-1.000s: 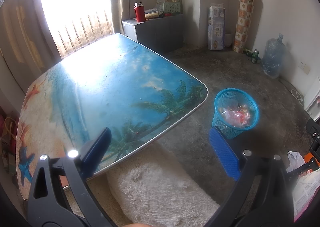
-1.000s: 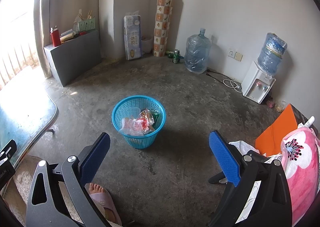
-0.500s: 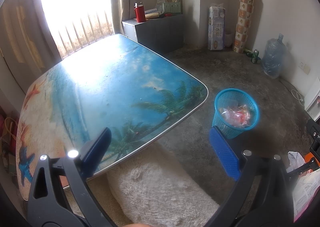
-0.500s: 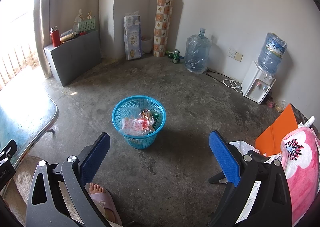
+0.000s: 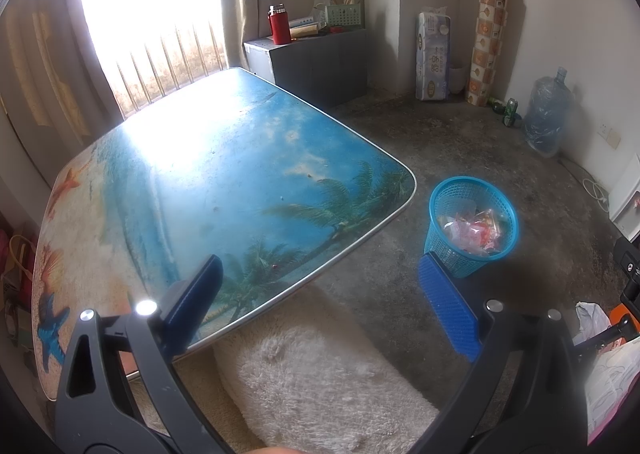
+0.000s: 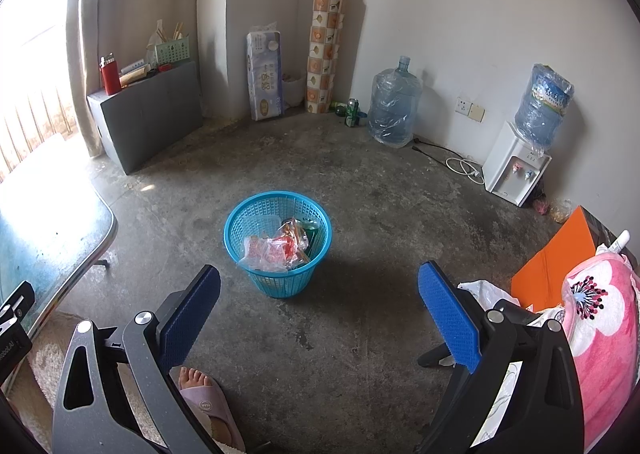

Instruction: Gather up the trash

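Observation:
A blue plastic mesh basket (image 6: 250, 214) stands on the concrete floor and holds several plastic wrappers (image 6: 276, 248). It also shows in the left wrist view (image 5: 440, 200), to the right of the table. My right gripper (image 6: 319, 308) is open and empty, held above the floor just in front of the basket. My left gripper (image 5: 320, 304) is open and empty, held above the near edge of the beach-print table (image 5: 200, 174), whose top carries only small crumbs.
A white fluffy rug (image 5: 320, 366) lies under the table's near edge. A grey cabinet (image 6: 152, 114), a water jug (image 6: 394, 106), a dispenser (image 6: 516, 166) and a green can (image 6: 352, 112) line the walls. A pink blanket (image 6: 600, 318) and my slippered foot (image 6: 204, 402) are close by.

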### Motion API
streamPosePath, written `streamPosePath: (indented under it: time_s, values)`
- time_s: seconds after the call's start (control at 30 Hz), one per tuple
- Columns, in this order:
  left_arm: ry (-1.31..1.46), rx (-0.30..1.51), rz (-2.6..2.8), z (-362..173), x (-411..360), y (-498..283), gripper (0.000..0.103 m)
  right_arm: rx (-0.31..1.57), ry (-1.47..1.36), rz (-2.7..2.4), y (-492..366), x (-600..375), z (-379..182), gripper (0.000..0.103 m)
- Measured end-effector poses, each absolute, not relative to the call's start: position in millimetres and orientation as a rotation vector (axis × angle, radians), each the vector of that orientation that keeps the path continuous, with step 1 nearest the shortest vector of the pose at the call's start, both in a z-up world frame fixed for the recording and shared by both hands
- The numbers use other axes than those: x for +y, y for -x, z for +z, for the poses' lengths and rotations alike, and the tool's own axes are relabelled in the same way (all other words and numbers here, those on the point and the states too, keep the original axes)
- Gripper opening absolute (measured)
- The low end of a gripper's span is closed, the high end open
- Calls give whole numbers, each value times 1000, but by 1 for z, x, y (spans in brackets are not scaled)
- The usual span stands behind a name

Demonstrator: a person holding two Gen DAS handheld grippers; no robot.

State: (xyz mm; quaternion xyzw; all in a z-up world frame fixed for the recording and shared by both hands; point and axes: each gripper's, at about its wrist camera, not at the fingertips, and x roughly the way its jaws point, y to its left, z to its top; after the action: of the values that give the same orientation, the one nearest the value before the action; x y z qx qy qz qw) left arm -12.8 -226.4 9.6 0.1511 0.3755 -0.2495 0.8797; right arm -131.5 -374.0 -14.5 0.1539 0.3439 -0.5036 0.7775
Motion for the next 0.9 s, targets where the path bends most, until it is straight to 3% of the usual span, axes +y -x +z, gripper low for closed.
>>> streamPosePath:
  time_s: [0.9]
  values:
    - [-315, 784, -518, 9, -227, 13, 95, 743, -337, -1091, 134, -373, -14, 96]
